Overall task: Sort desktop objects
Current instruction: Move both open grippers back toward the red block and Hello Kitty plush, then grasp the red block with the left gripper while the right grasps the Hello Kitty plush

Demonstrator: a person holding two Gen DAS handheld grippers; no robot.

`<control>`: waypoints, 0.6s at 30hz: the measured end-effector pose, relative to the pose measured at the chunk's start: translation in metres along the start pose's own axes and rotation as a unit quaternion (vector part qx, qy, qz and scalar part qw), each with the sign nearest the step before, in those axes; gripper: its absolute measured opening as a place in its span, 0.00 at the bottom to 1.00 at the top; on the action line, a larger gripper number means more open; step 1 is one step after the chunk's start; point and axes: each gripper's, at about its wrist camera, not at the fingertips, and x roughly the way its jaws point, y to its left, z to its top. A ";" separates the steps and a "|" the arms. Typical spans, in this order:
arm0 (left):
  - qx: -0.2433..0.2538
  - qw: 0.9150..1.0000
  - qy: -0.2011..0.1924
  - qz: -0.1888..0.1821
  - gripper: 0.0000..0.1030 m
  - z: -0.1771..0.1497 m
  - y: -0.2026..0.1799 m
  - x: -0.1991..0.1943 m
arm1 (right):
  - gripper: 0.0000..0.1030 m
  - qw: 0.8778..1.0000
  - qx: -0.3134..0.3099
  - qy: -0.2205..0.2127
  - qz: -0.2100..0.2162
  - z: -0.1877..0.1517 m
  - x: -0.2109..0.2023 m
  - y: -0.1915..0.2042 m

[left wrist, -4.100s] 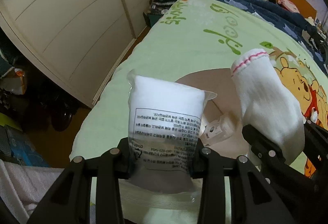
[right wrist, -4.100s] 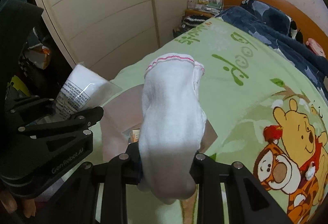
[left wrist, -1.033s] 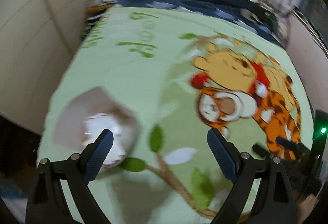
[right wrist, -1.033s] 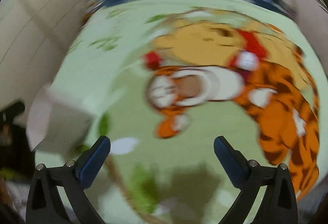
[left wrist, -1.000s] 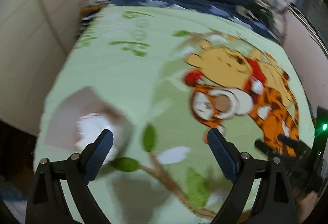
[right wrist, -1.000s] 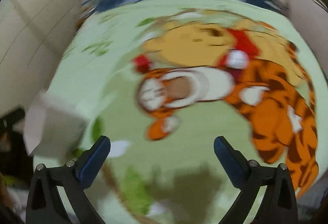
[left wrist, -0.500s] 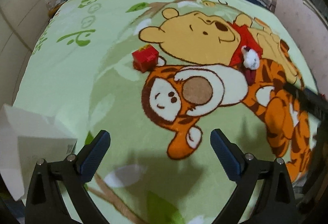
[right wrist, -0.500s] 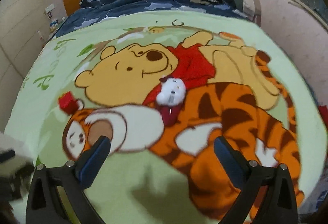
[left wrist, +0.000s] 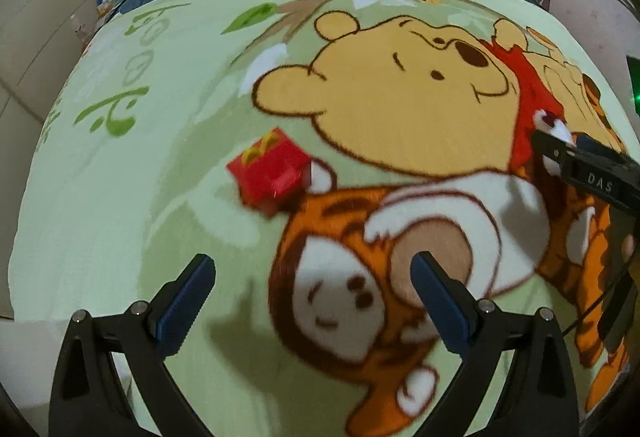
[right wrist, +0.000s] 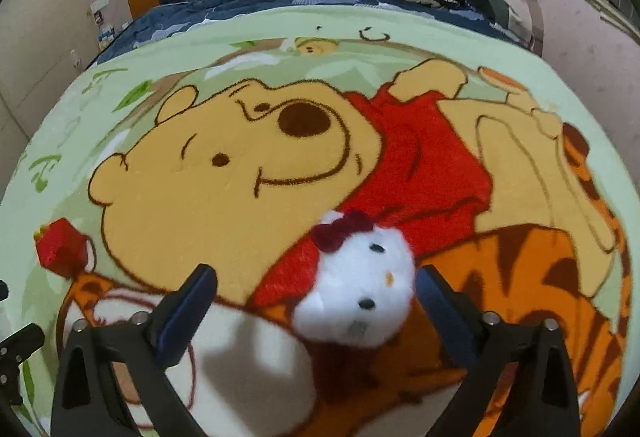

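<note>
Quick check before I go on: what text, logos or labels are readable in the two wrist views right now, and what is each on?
"DAS": white letters on the right gripper finger bar, left wrist view.
Yellow arches logo, no words: on the red box.
Green lettering on the blanket: stylised, cannot read.
White plush cat: no text.
Headboard-side labels: too small.

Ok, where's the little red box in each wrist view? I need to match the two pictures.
Left wrist: red box left of centre, ahead of the open left gripper, on the blanket.
Right wrist: red box at the far left edge.
Shared landmark: the printed bear's ear beside it.
</note>
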 end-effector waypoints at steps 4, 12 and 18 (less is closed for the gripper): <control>0.000 1.000 0.011 -0.008 0.96 0.005 -0.004 0.016 | 0.60 1.000 0.003 -0.006 0.008 -0.002 0.009 -0.002; 0.029 0.999 0.022 -0.023 0.96 0.007 -0.026 0.029 | 0.23 0.999 0.014 0.012 -0.035 0.000 0.017 -0.011; 0.026 0.999 0.023 -0.037 0.96 0.004 -0.026 0.025 | 0.33 0.999 -0.028 -0.003 -0.031 0.000 0.008 0.011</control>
